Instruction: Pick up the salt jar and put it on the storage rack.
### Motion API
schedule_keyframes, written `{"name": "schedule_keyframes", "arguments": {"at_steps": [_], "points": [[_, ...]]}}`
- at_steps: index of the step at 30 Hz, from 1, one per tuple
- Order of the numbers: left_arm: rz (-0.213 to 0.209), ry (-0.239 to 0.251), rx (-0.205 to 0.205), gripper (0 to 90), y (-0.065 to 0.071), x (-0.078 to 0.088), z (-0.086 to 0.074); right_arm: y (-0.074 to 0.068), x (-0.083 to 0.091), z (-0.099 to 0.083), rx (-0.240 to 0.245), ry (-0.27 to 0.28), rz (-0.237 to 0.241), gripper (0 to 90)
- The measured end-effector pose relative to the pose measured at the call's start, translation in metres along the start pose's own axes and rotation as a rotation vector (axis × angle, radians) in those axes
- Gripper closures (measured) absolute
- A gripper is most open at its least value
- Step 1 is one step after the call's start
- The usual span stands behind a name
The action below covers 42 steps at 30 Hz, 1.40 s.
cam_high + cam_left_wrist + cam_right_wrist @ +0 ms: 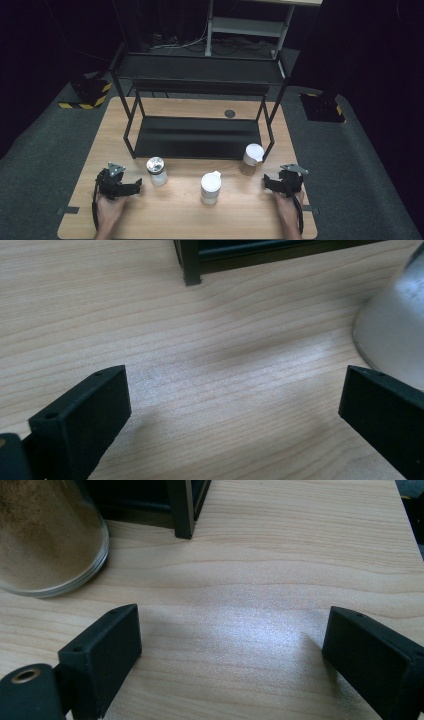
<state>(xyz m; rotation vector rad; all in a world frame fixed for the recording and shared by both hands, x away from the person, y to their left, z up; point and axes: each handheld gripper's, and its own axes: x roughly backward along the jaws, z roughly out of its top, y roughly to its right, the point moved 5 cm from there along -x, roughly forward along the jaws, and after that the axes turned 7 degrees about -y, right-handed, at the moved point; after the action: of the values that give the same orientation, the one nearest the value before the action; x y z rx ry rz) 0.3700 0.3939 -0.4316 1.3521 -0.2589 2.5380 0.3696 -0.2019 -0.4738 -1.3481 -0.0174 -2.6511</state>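
Wood-grain table (pixel 175 220) on grey carpet (pixel 360 165) in a dark room; each hand-held gripper rests released, jaws empty.

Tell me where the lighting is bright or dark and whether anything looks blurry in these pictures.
High view: dim, floor nearly black, wooden table lit. Left gripper view: soft glare between open jaws, silvery jar blurred. Right gripper view: glare patch on wood, brown-powder jar slightly soft.

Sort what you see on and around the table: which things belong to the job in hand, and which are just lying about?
Job in hand: left jar, middle jar, right jar, black rack, both tools.
Lying about: white shelf, cables, striped blocks.
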Motion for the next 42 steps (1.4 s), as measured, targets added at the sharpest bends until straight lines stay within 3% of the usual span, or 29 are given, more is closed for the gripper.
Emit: {"name": "schedule_keyframes", "arguments": {"at_steps": [16, 28, 42], "points": [[-0.053, -0.016, -0.076, 0.4, 0.010, 0.008, -0.002, 0.000, 0.000, 0.000, 0.000, 0.000, -0.001, 8.4], [-0.080, -0.021, -0.102, 0.4, 0.017, 0.008, -0.007, 0.000, 0.000, 0.000, -0.001, 0.001, -0.001, 8.8], [-0.121, -0.011, -0.153, 0.5, 0.035, 0.005, -0.003, 0.000, 0.000, -0.001, -0.001, 0.002, -0.002, 9.0]]}}
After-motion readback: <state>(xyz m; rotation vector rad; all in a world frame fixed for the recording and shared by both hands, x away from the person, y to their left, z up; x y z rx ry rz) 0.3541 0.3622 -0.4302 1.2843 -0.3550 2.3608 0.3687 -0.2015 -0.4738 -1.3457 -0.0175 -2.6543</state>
